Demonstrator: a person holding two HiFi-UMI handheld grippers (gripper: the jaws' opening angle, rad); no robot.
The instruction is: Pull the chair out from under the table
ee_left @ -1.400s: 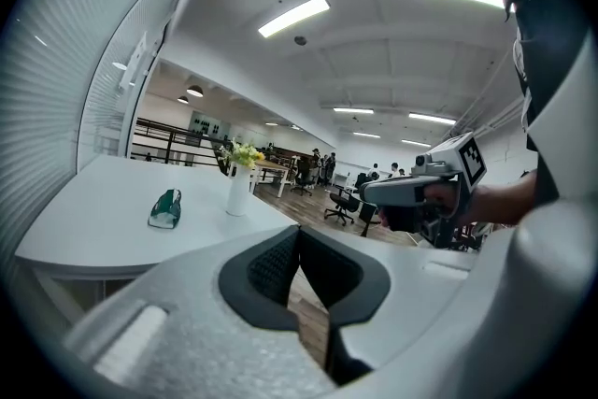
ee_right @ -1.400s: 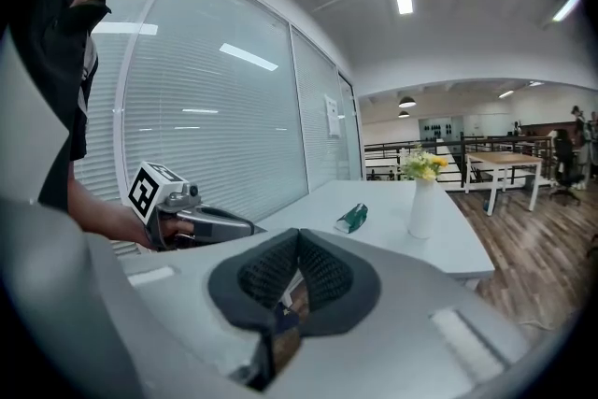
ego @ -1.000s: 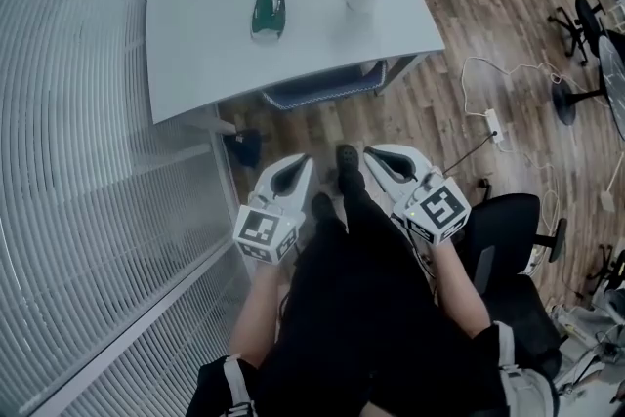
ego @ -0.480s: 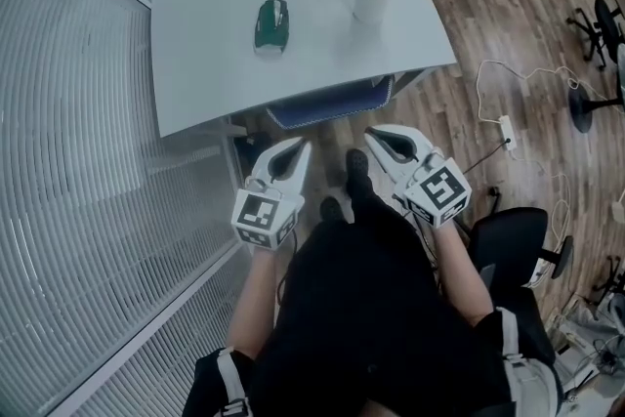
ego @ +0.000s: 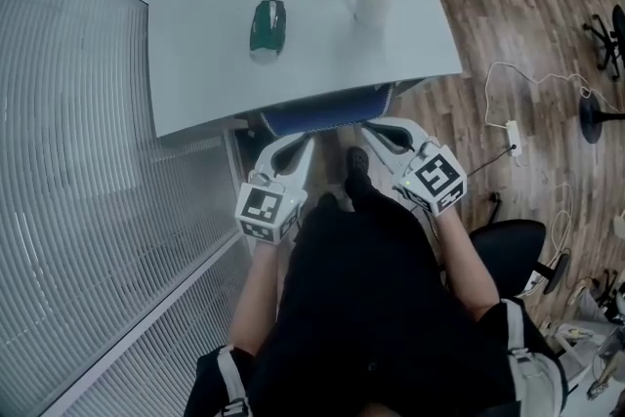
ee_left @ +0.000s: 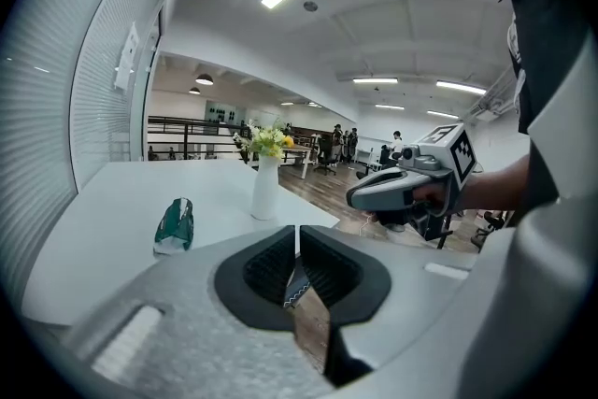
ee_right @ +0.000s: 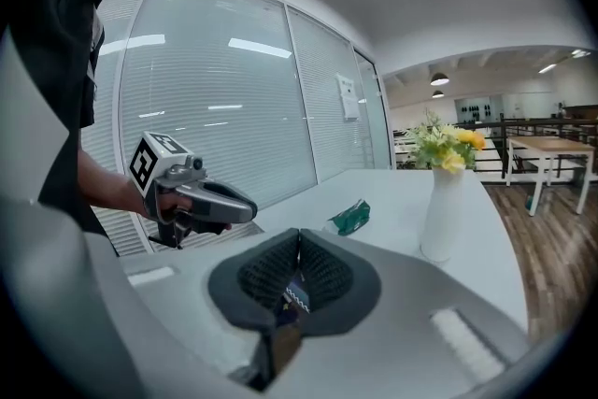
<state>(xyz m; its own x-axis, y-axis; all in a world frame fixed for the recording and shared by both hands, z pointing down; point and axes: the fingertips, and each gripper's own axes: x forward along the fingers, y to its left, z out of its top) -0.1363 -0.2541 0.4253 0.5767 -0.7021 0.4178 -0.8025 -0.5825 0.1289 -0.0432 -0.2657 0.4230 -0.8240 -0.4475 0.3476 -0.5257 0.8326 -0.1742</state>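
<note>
Pointing left gripper (ego: 297,142) and right gripper (ego: 377,128) at the chair (ego: 327,112), both jaw pairs pressed together, empty.
Sitting tucked under the table (ego: 205,83), showing only its blue back; seat and legs hidden.

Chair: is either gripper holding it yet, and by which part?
Nothing is held. The left gripper and right gripper both have jaws shut and empty, close to the blue back of the chair under the table.
</note>
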